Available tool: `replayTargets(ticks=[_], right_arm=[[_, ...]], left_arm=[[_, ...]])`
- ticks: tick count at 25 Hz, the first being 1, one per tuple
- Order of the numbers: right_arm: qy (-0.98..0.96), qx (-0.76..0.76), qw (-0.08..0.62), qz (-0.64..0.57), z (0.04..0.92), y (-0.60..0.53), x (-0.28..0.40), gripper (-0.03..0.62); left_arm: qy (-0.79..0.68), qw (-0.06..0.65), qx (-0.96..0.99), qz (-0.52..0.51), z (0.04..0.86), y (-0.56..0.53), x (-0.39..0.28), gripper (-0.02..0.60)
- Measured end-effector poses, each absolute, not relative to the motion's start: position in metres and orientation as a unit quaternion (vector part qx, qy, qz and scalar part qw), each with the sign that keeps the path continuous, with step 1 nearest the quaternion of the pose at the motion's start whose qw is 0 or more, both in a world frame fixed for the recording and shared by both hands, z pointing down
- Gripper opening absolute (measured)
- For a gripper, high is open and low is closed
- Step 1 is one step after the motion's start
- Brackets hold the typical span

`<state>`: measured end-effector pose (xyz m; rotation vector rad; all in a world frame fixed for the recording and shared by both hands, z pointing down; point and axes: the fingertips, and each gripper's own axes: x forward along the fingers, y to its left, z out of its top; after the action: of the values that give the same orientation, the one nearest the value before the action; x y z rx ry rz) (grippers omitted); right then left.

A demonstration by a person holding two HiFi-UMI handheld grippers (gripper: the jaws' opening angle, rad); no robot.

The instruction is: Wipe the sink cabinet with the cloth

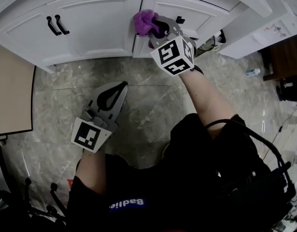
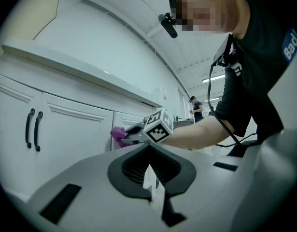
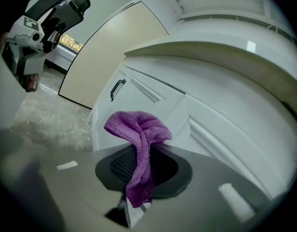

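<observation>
The purple cloth (image 1: 145, 21) is bunched against the white sink cabinet (image 1: 100, 23), at the seam between two door panels. My right gripper (image 1: 155, 30) is shut on the cloth. In the right gripper view the cloth (image 3: 138, 137) hangs out from between the jaws of the right gripper (image 3: 141, 151), close to the cabinet door (image 3: 158, 98). My left gripper (image 1: 120, 87) hovers over the floor, well short of the cabinet, shut with nothing in it. From the left gripper view, the left gripper (image 2: 151, 164) points at the cloth (image 2: 117, 134) and the right gripper's marker cube (image 2: 159, 127).
Two black handles (image 1: 56, 25) sit on the cabinet's left doors. A beige panel (image 1: 10, 91) stands at the left. The floor is grey marble tile (image 1: 148, 105). A small bottle (image 1: 253, 72) and dark furniture (image 1: 288, 57) are at the right.
</observation>
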<state>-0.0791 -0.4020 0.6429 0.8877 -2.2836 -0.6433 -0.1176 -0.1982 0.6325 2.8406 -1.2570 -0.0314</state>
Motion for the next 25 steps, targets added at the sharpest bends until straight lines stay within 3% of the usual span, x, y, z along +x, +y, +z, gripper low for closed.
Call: replayTargets(ticks=[10,21,25], right_arm=[[-0.851,0.307,0.385,-0.182,0.752,-0.400,-0.063,0.057],[-0.876,0.347,0.223,-0.248,0.523,-0.378,-0.035,0.057],[-0.883,0.372,0.209,-0.197,0.525,-0.403,-0.030,0.057]], left_arm=[[-0.395,0.011,0.918,-0.003,0.635,-0.199,-0.105,0.000],[-0.365,-0.001,0.931,-0.006,0.628,-0.199,-0.079,0.000],[-0.361,0.003,0.933,-0.009,0.628,-0.198,-0.075,0.000]])
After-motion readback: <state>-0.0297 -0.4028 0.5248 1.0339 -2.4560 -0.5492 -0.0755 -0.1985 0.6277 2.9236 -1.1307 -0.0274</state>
